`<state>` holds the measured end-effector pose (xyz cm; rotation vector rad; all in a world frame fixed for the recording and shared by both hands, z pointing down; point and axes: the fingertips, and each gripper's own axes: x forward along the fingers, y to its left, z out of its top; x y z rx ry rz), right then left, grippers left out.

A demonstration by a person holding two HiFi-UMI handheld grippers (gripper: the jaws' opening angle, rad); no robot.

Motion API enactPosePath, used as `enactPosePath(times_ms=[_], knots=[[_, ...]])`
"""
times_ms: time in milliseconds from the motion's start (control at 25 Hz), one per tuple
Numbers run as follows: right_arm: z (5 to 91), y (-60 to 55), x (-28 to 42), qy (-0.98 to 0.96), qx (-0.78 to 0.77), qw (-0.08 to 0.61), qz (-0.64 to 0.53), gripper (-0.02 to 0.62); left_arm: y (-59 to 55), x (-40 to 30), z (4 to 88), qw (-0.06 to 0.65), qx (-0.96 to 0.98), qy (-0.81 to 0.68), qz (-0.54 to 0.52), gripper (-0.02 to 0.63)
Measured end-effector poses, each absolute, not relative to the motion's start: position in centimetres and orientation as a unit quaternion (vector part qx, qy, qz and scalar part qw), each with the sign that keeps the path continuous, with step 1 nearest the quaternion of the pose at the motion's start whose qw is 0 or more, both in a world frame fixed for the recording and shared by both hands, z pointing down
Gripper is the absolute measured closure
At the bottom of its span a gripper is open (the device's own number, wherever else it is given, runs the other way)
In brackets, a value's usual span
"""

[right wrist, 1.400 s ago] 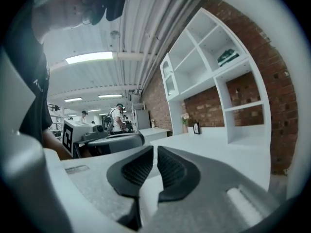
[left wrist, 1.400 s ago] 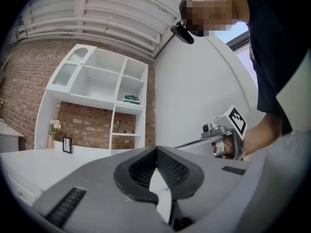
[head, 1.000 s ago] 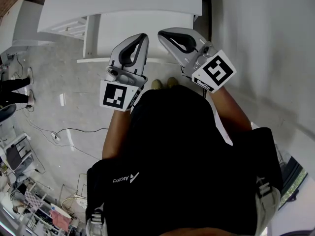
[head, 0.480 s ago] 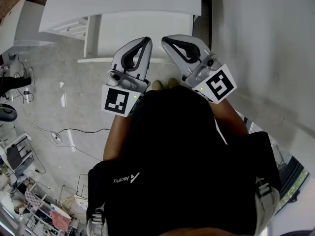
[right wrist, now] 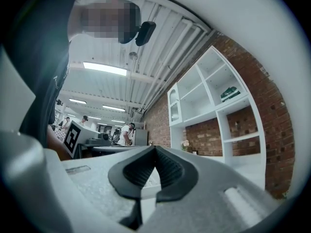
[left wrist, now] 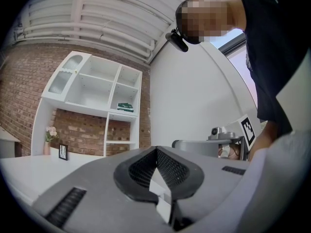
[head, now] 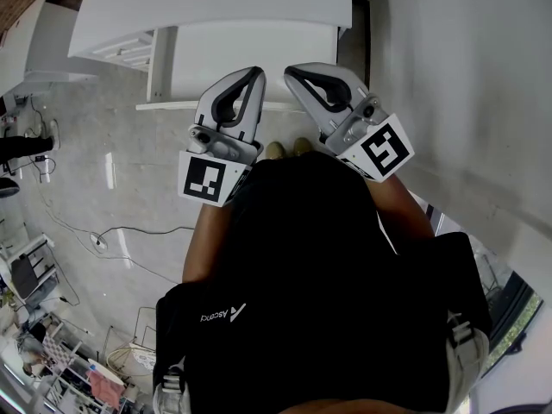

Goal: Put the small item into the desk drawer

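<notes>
The head view looks steeply down, with the white table [head: 216, 7] at 12 o'clock. Both gripper views look level, close over their own jaws, and share the white wall shelf [left wrist: 92, 89].

Left hand-held gripper [head: 254, 76] points toward 12 o'clock, jaws pressed together, empty. Right hand-held gripper [head: 293, 71] angles toward 11 o'clock, likewise closed.

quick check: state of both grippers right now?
Left gripper: jaws closed, tips touching, nothing visibly held.
Right gripper: jaws closed, tips touching, nothing held.
</notes>
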<state>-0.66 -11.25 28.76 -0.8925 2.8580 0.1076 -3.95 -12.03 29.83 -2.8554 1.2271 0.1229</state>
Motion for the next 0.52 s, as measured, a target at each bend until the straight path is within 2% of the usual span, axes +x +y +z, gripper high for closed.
enactPosePath(times_ms=[520], knots=[[29.07, -11.18, -0.93, 0.954, -0.290, 0.065, 0.035, 0.595, -12.06, -3.96, 29.32, 0.016, -0.917, 0.394, 0.057, 0.607]])
